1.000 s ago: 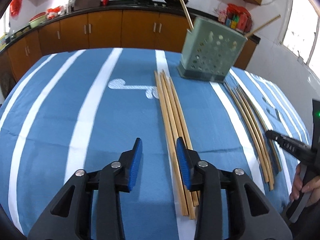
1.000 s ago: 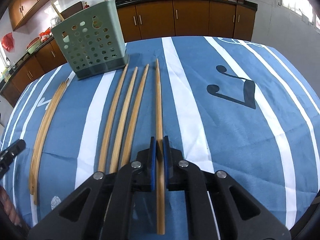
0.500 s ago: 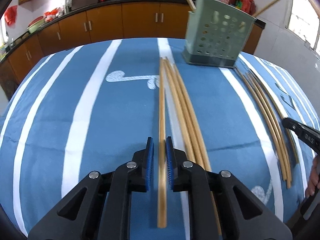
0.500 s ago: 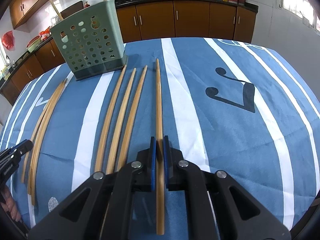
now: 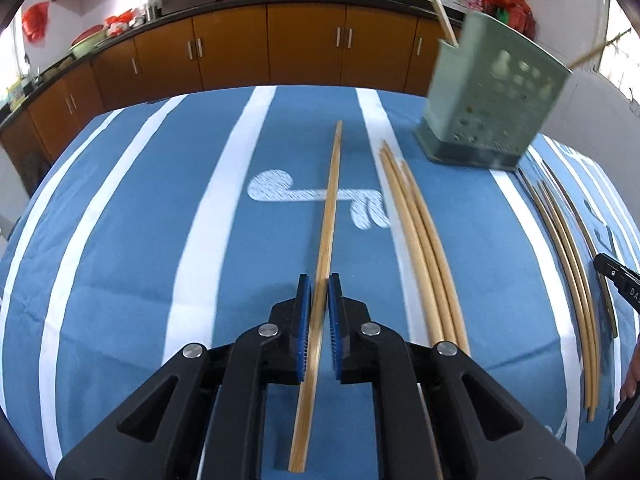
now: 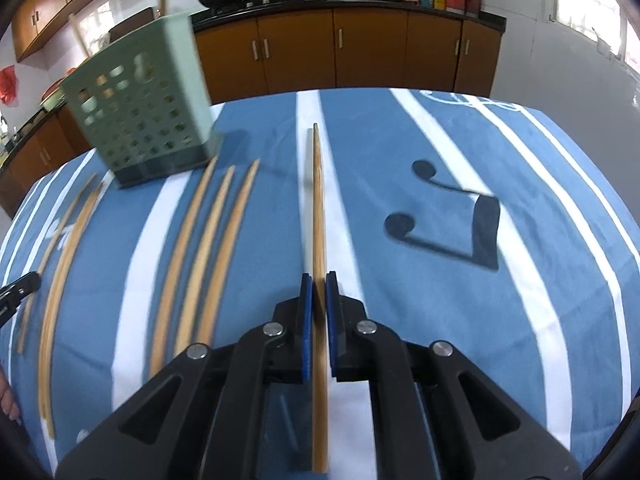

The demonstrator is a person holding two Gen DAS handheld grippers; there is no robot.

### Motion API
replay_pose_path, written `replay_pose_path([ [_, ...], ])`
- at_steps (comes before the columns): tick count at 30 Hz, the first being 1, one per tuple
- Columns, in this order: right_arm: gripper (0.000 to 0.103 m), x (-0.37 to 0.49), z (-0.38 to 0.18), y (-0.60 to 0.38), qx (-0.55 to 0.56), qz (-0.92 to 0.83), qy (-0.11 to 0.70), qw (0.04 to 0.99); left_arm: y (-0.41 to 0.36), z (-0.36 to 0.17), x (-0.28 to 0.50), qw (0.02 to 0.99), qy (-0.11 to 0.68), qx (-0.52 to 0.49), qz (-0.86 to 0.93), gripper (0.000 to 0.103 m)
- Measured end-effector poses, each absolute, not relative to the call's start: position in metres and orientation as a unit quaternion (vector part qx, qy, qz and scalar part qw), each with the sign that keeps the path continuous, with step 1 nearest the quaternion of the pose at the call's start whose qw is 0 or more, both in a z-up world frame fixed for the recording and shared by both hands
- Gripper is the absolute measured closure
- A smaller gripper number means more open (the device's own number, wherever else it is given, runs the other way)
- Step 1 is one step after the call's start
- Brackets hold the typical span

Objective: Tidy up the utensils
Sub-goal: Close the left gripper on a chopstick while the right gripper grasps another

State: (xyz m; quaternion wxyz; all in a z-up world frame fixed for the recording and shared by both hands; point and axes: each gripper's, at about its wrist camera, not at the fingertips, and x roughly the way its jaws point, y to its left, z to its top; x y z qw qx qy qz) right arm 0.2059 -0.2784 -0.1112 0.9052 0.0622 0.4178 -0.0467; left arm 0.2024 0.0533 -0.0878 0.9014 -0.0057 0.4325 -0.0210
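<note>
Right gripper [image 6: 319, 292] apparently clamps chopstick [image 6: 318, 216].

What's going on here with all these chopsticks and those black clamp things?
A person is tidying chopsticks on a blue striped tablecloth, using a handheld gripper in each hand. The left gripper is clamped on one chopstick, and the right gripper on another. More loose chopsticks lie on the cloth. A green perforated holder already has a few sticking out.
</note>
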Motion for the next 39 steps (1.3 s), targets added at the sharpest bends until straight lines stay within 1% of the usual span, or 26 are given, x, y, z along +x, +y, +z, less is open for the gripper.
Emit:
replay_pose_path([
  [3,0.095,0.209,-0.112,-0.282,0.066,-0.049,0.414,0.906,0.056,-0.089,0.2,0.906,0.422,-0.008,-0.023,0.093],
  [24,0.095,0.21,-0.113,-0.283,0.071,-0.048,0.414,0.906,0.057,-0.088,0.202,0.905,0.424,-0.018,-0.026,0.093],
  [34,0.095,0.208,-0.112,-0.283,0.07,-0.049,0.414,0.906,0.063,-0.088,0.201,0.904,0.423,-0.04,-0.04,0.093],
  [39,0.095,0.203,-0.113,-0.284,0.074,-0.046,0.414,0.906,0.063,-0.088,0.191,0.903,0.425,-0.031,-0.05,0.093],
])
